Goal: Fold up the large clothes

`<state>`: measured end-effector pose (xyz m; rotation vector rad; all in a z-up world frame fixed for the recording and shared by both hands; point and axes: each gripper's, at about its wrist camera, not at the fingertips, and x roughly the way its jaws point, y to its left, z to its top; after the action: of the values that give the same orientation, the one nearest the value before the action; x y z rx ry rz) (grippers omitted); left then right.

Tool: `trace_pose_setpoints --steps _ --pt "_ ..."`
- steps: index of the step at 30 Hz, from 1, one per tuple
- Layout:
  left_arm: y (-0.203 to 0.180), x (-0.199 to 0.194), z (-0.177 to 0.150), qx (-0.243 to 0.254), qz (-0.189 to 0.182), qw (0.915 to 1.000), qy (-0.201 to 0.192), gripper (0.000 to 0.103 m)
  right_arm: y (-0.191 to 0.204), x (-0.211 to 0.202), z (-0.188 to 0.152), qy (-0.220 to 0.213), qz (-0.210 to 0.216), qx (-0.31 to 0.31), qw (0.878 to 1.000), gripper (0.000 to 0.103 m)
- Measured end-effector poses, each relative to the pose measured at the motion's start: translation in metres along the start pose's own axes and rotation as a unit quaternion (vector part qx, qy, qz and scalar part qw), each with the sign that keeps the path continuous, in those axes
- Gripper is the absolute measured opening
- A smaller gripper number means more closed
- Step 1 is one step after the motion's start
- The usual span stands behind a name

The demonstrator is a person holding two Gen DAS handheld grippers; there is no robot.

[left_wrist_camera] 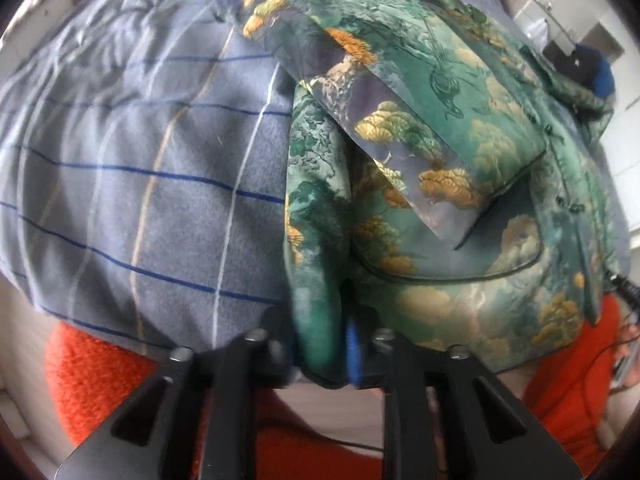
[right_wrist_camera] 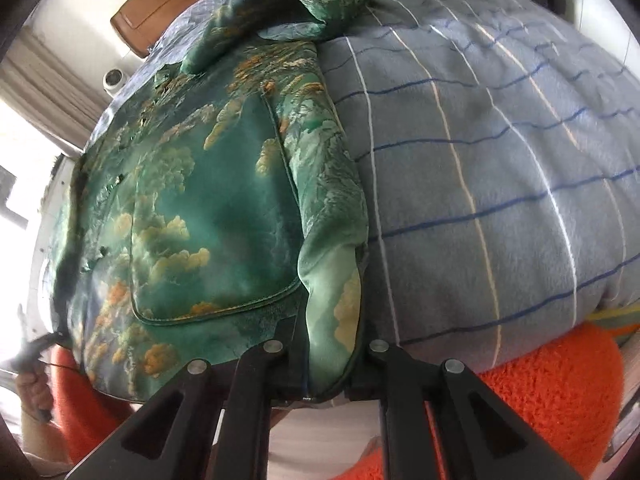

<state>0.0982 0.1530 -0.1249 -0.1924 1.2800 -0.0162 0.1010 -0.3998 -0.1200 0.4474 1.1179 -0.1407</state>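
Observation:
A silky green garment (left_wrist_camera: 440,128) printed with clouds and golden trees lies on a grey-blue checked blanket (left_wrist_camera: 140,180). One sleeve is folded across its front, above a piped pocket. In the left wrist view, a fold of its near edge fills the gap between the fingers of my left gripper (left_wrist_camera: 320,344) and touches the blue pad. In the right wrist view the same garment (right_wrist_camera: 208,200) lies left of the blanket (right_wrist_camera: 500,160). My right gripper (right_wrist_camera: 326,364) is shut on a pale green fold of the garment's near right corner.
Fuzzy orange fabric (right_wrist_camera: 552,392) lies just below the blanket's near edge, close to both grippers (left_wrist_camera: 92,380). A wooden headboard (right_wrist_camera: 168,4) stands at the far end. A dark blue object (left_wrist_camera: 592,68) sits beyond the garment. A hand (right_wrist_camera: 34,392) shows at the lower left.

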Motion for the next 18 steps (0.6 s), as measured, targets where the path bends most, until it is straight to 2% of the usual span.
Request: trace_pose_setpoints --steps 1,2,3,4,6,8,9,10,11,12,14,15,17,18 --pt "-0.004 -0.003 0.000 0.007 0.012 0.9999 -0.003 0.043 0.002 -0.002 0.000 -0.005 -0.006 -0.005 1.000 0.016" --pt "-0.006 -0.006 -0.001 0.012 0.018 0.9998 -0.003 0.048 0.004 -0.004 -0.001 -0.012 -0.009 -0.008 1.000 0.018" --pt "-0.011 -0.013 -0.002 0.023 0.029 0.9993 -0.006 0.051 0.004 -0.006 0.000 -0.016 -0.012 -0.006 1.000 0.030" --pt "-0.014 -0.021 -0.003 0.031 0.036 0.9988 -0.011 0.051 0.004 -0.009 -0.003 -0.015 -0.013 -0.004 1.000 0.049" --pt "-0.027 -0.039 -0.003 0.059 0.055 0.9961 -0.038 0.052 0.000 -0.018 -0.019 -0.012 -0.003 0.001 1.000 0.061" --pt "-0.045 -0.066 0.003 0.101 0.070 0.9891 -0.082 0.061 0.004 -0.031 -0.024 -0.031 -0.020 -0.002 0.999 0.061" --pt "-0.057 -0.078 0.007 0.126 0.078 0.9830 -0.109 0.072 0.006 -0.039 -0.025 -0.048 -0.037 -0.011 0.998 0.061" --pt "-0.071 -0.086 0.012 0.155 0.086 0.9750 -0.134 0.083 0.011 -0.045 -0.027 -0.063 -0.050 -0.019 0.997 0.062" --pt "-0.086 -0.090 0.016 0.188 0.091 0.9657 -0.154 0.087 0.017 -0.053 -0.029 -0.082 -0.064 -0.027 0.994 0.063" --pt "-0.107 -0.086 0.022 0.235 0.096 0.9524 -0.169 0.092 0.020 -0.059 -0.028 -0.097 -0.069 -0.029 0.992 0.063" --pt "-0.119 -0.073 0.019 0.294 0.095 0.9372 -0.162 0.095 0.026 -0.069 -0.031 -0.121 -0.064 -0.028 0.990 0.063" --pt "-0.125 -0.059 0.020 0.321 0.093 0.9309 -0.147 0.095 0.029 -0.073 -0.031 -0.129 -0.061 -0.030 0.989 0.063" --pt "-0.136 -0.020 0.031 0.346 0.099 0.9269 -0.107 0.094 0.043 -0.077 -0.031 -0.142 -0.058 -0.042 0.987 0.063" --pt "-0.137 0.003 0.041 0.345 0.107 0.9283 -0.087 0.078 0.051 -0.077 -0.031 -0.146 -0.058 -0.050 0.986 0.063"
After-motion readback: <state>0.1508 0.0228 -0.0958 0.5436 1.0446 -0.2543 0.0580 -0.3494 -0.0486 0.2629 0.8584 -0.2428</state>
